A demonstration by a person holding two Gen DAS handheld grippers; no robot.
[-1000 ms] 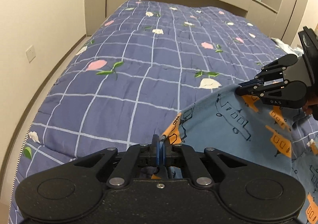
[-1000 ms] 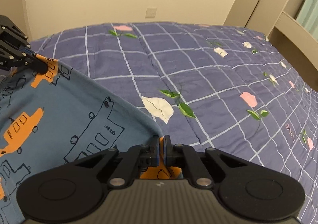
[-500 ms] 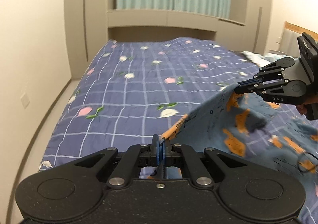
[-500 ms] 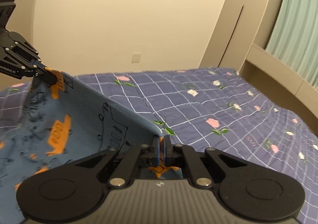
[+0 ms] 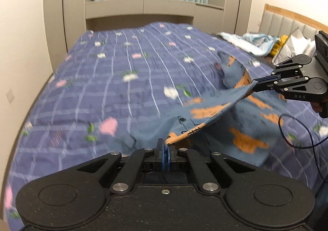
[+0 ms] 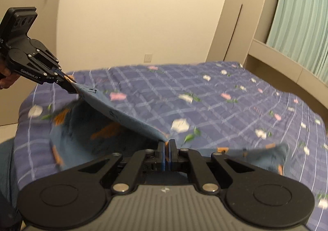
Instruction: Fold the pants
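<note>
The blue pants [image 5: 211, 112] with orange and black vehicle prints hang in the air over the bed, their edge stretched taut between my two grippers. My left gripper [image 5: 165, 147] is shut on one corner of that edge. My right gripper [image 6: 166, 143] is shut on the other corner; it also shows in the left wrist view [image 5: 255, 85]. The left gripper shows in the right wrist view [image 6: 68, 82]. The rest of the pants [image 6: 82, 128] drape down onto the quilt below, blurred.
The bed carries a purple checked quilt [image 5: 114, 79] with flower prints. A pile of light blue and yellow cloth [image 5: 252, 43] lies by the headboard at the right. A wall [image 5: 18, 46] runs along the bed's left side, cabinets and curtains behind. A thin black cable [image 5: 295, 145] hangs at the right.
Both grippers have lifted the pants' edge higher off the quilt and swung it; the views now tilt up and the cloth hangs more steeply. Both grips stay shut.
</note>
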